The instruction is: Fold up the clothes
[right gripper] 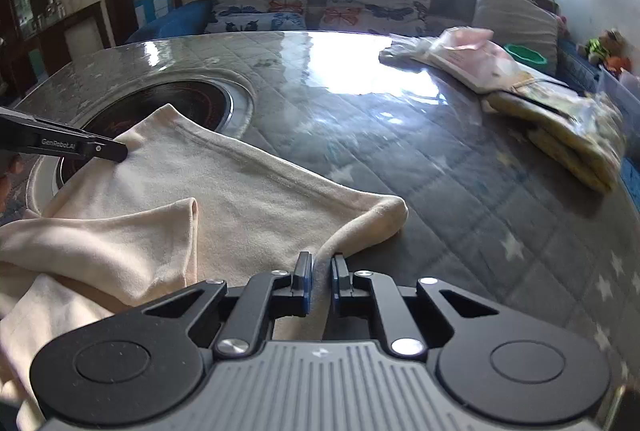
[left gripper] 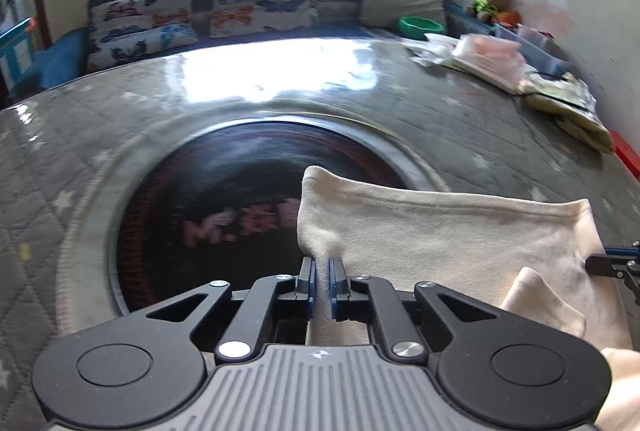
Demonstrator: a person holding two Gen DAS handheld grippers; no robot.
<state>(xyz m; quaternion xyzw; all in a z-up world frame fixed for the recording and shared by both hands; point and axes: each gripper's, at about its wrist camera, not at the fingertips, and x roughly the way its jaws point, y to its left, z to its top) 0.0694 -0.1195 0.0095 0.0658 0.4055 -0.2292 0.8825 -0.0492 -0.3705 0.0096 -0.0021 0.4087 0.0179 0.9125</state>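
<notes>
Each hand-held gripper pinches one end of a cream garment's (right gripper: 248, 191) hemmed edge. The right hand-held gripper (right gripper: 321, 277), fingers pressed together on cloth, holds the corner nearest the camera; the left hand-held gripper (left gripper: 320, 281) clamps the opposite corner, over the dark round inset (left gripper: 224, 199) in the worktop (right gripper: 460, 191). The hem runs as the garment's long axis between them, sagging onto the quilted cover, and the body trails back toward the person. A loose sleeve (right gripper: 160, 231) lies on top. Beyond the inset, folded clothes (right gripper: 520, 91) sit stacked. The fold likely carries both corners together.
</notes>
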